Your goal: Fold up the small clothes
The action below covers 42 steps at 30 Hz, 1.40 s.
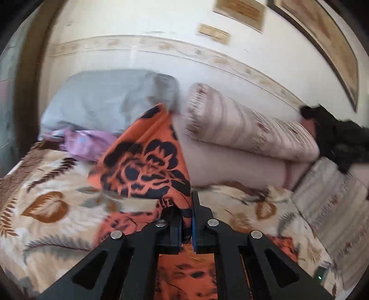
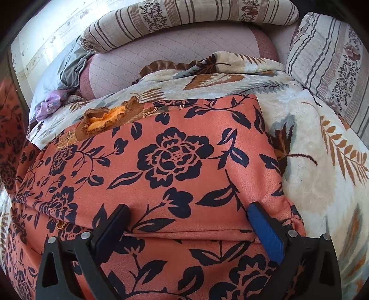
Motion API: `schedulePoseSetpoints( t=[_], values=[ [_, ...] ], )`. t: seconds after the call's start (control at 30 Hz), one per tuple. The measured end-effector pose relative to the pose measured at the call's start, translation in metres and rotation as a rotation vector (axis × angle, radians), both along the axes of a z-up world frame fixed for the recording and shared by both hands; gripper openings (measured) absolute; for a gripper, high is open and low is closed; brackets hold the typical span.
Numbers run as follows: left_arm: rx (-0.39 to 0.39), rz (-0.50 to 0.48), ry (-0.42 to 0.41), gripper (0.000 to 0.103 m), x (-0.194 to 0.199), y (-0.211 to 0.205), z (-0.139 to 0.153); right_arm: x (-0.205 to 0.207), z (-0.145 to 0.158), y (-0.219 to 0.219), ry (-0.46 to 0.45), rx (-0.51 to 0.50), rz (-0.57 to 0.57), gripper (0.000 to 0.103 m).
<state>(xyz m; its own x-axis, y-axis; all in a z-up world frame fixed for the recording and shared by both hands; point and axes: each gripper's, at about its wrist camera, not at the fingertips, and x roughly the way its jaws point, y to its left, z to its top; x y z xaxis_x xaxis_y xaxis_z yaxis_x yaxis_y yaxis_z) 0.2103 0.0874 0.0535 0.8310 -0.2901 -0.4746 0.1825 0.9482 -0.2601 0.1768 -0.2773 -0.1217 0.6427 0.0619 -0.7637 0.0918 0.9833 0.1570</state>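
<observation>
An orange garment with a dark floral print [image 2: 180, 161] lies partly folded on a leaf-patterned blanket [image 2: 322, 161]. Its frilled orange-brown collar [image 2: 103, 120] shows at the far left edge. My left gripper [image 1: 186, 207] is shut on a part of this garment [image 1: 147, 161] and holds it lifted above the blanket, so the cloth stands up in front of the camera. My right gripper [image 2: 188, 212] is open, its fingers [image 2: 265, 226] spread wide just over a folded edge of the garment near the camera.
Striped floral pillows [image 2: 189, 16] and a pink quilted bolster [image 2: 175, 46] lie at the back against the wall. A grey pillow [image 1: 108, 97] and a purple cloth [image 1: 85, 143] sit at the back left. A dark object [image 1: 339, 138] is at the right.
</observation>
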Motion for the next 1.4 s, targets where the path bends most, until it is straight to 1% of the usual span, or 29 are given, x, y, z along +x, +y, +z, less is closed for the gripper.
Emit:
schedulePoseSetpoints(
  t=[0.03,0.07,0.1,0.13,0.17,0.2,0.23,0.33,0.37,0.47,0.5,0.57,0.63,0.7,0.73,0.77,0.8,0.83,0.9,1.0,1.03,1.07,1.13,1.17,1.2,1.27,1.33,1.37,1.4],
  values=[
    [0.020,-0.076,0.036,0.041,-0.005,-0.032,-0.010,-0.001,0.001,-0.001,-0.003,0.008,0.001,0.102],
    [0.042,-0.146,0.072,0.063,-0.007,-0.062,-0.025,-0.001,0.002,-0.002,-0.004,0.017,0.001,0.102],
    [0.084,-0.217,0.126,0.094,-0.009,-0.094,-0.050,-0.001,0.003,-0.004,-0.002,0.027,0.003,0.103],
    [0.118,-0.252,0.180,0.094,-0.011,-0.112,-0.071,-0.001,0.004,-0.005,0.002,0.040,0.005,0.102],
    [0.173,-0.256,0.267,0.094,-0.012,-0.125,-0.096,-0.001,0.008,-0.009,0.006,0.067,0.010,0.103],
    [0.198,-0.246,0.330,0.092,-0.015,-0.127,-0.110,-0.002,0.013,-0.014,0.016,0.105,0.010,0.103],
    [0.185,-0.230,0.356,0.092,-0.021,-0.119,-0.118,-0.004,0.019,-0.019,0.025,0.162,0.004,0.103],
    [0.072,-0.123,0.296,0.092,-0.060,-0.067,-0.112,-0.022,0.044,-0.041,-0.038,0.424,-0.026,0.103],
    [0.052,-0.087,0.279,0.092,-0.068,-0.051,-0.108,-0.023,0.048,-0.043,-0.046,0.476,-0.024,0.103],
    [0.019,0.040,0.281,0.092,-0.084,0.001,-0.107,-0.003,0.046,-0.037,-0.005,0.654,-0.003,0.102],
    [-0.002,0.077,0.286,0.092,-0.089,0.014,-0.108,0.006,0.045,-0.032,0.007,0.683,0.005,0.102],
    [-0.054,0.147,0.304,0.092,-0.100,0.042,-0.113,0.029,0.046,-0.013,0.021,0.665,0.031,0.102],
    [-0.105,0.202,0.331,0.092,-0.110,0.063,-0.122,0.059,0.039,0.010,0.080,0.569,0.041,0.100],
    [-0.134,0.244,0.352,0.092,-0.119,0.079,-0.131,0.085,0.022,0.033,0.192,0.473,0.059,0.083],
    [-0.140,0.262,0.363,0.092,-0.123,0.086,-0.134,0.094,0.016,0.045,0.249,0.385,0.059,0.049],
    [-0.146,0.275,0.365,0.092,-0.127,0.093,-0.136,0.097,0.020,0.060,0.263,0.269,0.077,0.021],
    [-0.149,0.283,0.359,0.092,-0.132,0.100,-0.134,0.098,0.029,0.073,0.265,0.213,0.127,0.013],
    [-0.146,0.290,0.352,0.092,-0.133,0.104,-0.134,0.095,0.044,0.087,0.252,0.134,0.185,0.012],
    [-0.147,0.303,0.340,0.092,-0.134,0.114,-0.131,0.085,0.084,0.102,0.162,-0.052,0.245,0.012],
    [-0.177,0.294,0.319,0.092,-0.128,0.118,-0.122,0.067,0.148,0.079,0.034,-0.122,0.207,0.012],
    [-0.182,0.285,0.306,0.092,-0.124,0.115,-0.118,0.060,0.162,0.063,0.008,-0.128,0.172,0.012],
    [-0.187,0.271,0.294,0.092,-0.119,0.111,-0.115,0.055,0.166,0.047,0.016,-0.108,0.147,0.012],
    [-0.203,0.237,0.294,0.092,-0.106,0.102,-0.112,0.048,0.149,0.021,0.073,-0.038,0.132,0.015],
    [-0.208,0.222,0.302,0.092,-0.095,0.095,-0.113,0.046,0.130,0.013,0.101,-0.048,0.111,0.016],
    [-0.209,0.202,0.320,0.092,-0.080,0.085,-0.117,0.046,0.106,0.006,0.149,-0.053,0.093,0.018],
    [-0.182,0.160,0.406,0.092,-0.047,0.065,-0.132,0.048,0.055,-0.013,0.283,0.044,0.064,0.023],
    [-0.077,0.155,0.520,0.092,-0.019,0.048,-0.156,0.041,0.023,-0.031,0.358,0.156,0.019,0.024],
    [0.034,0.166,0.612,0.092,-0.004,0.040,-0.174,0.036,0.022,-0.037,0.330,0.199,0.001,0.025],
    [0.110,0.165,0.671,0.092,0.002,0.035,-0.189,0.034,0.025,-0.042,0.323,0.228,-0.009,0.026]
  ],
)
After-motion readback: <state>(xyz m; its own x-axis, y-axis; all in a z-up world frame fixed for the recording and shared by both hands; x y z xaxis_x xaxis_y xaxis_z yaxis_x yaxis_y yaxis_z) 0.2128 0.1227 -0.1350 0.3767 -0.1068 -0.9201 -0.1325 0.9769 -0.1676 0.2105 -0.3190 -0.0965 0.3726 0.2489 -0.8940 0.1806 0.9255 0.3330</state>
